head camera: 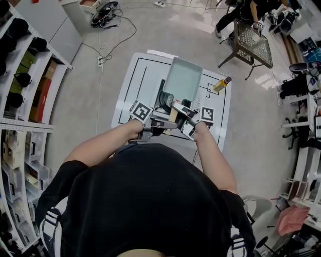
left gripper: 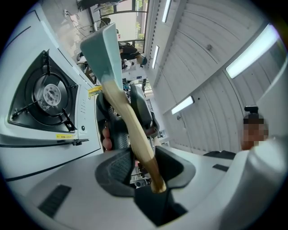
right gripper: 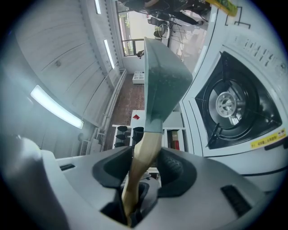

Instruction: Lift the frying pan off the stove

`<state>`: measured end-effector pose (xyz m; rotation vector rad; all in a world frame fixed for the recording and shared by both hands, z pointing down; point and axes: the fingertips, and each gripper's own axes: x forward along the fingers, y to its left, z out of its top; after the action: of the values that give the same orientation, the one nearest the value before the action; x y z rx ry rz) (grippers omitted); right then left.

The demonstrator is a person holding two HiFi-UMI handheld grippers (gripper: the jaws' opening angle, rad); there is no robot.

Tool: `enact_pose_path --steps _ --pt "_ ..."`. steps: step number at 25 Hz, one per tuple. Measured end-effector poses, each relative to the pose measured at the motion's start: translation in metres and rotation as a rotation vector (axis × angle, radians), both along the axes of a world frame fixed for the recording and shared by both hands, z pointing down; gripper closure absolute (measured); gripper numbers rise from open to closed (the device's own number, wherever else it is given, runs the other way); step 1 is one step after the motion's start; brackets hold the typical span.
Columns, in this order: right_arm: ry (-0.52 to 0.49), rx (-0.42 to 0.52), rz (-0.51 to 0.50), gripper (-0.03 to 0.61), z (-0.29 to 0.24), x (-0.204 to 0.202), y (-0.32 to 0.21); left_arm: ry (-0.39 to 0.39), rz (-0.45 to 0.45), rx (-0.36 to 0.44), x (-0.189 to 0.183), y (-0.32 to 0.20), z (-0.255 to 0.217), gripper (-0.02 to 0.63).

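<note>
Head view: left gripper and right gripper meet on the wooden handle. The frying pan is held above the stove.
Left gripper view: jaws narrow, clamping the handle; pan clear of burner.
Right gripper view: 2 jaws likewise clamp the handle.

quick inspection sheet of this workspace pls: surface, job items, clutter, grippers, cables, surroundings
surface: white work surface with black line markings
job's things: rectangular frying pan held in the air, off the gas stove; burner bare
clutter: yellow bottle near the surface's right edge
grippers: left gripper and right gripper both closed on the pan's wooden handle
cables: cable and power strip on the floor
surroundings: shelves at left, chair, people far right
</note>
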<state>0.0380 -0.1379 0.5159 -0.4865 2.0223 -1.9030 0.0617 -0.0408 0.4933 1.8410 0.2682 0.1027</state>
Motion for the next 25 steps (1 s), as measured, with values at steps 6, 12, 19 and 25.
enact_pose_path --steps 6,12,19,25 --pt "0.000 0.034 -0.006 0.402 -0.016 0.005 0.001 0.017 -0.001 0.015 0.006 0.000 -0.014 0.462" --pt "-0.001 0.051 -0.009 0.399 -0.028 -0.003 0.003 0.015 -0.007 0.041 -0.001 0.002 -0.024 0.460" --pt "-0.008 0.056 -0.008 0.396 -0.033 -0.004 0.006 0.026 0.004 0.053 -0.001 0.005 -0.032 0.457" --pt "-0.011 0.059 -0.004 0.394 -0.034 -0.003 0.005 0.023 0.010 0.056 0.000 0.005 -0.033 0.457"
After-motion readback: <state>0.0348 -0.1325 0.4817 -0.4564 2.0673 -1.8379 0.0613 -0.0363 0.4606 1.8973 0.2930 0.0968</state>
